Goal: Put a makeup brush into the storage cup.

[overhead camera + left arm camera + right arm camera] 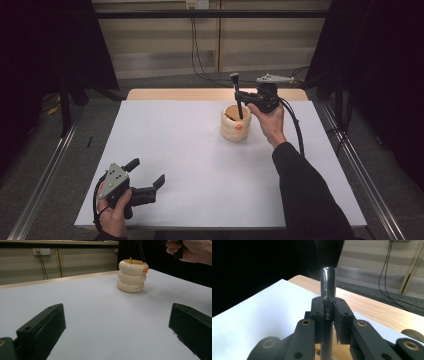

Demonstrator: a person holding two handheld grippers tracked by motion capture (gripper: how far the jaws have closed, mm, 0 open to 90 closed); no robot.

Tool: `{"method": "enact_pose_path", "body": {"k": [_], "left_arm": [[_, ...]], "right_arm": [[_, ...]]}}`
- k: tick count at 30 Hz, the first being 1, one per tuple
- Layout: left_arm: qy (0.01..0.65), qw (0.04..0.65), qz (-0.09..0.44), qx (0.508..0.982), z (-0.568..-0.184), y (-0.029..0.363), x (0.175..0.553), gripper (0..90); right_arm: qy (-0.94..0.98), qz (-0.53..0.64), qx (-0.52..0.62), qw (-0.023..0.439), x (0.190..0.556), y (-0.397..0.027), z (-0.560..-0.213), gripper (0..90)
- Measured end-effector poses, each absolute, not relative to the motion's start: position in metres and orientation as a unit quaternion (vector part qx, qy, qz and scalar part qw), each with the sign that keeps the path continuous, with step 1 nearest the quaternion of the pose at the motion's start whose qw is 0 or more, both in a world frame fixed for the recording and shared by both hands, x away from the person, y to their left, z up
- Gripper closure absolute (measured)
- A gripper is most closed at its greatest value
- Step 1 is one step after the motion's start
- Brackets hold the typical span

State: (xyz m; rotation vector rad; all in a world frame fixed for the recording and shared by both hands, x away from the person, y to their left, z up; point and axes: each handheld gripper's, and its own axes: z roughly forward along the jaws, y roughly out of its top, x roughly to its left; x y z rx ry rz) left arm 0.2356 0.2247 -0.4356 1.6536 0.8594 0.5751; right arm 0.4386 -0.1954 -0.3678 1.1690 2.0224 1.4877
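1. Left gripper (148, 172): near left corner of the table (175, 165), low, jaws spread, holding nothing.
2. Right gripper (240, 96): far right, raised, jaws pinching brush (237, 95) upright, handle end inside cream ringed holder (236, 123).

Even overhead light keeps the white table (190, 165) bright while its surroundings sink into near black. Shadows are soft and faint, one lying just beside the cream holder (131, 276). A glare streak runs down the brush (328, 287) ferrule just above the fingertips; the nearest jaws blur, and the bristles dissolve into darkness.
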Motion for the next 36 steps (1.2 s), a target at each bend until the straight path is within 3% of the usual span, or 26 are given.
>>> {"method": "enact_pose_path", "body": {"k": [36], "left_arm": [[0.364, 0.562, 0.243, 0.702, -0.436, 0.224, 0.235, 0.7]], "right_arm": [[0.73, 0.498, 0.44, 0.162, 0.441, -0.203, -0.418, 78.8]]}}
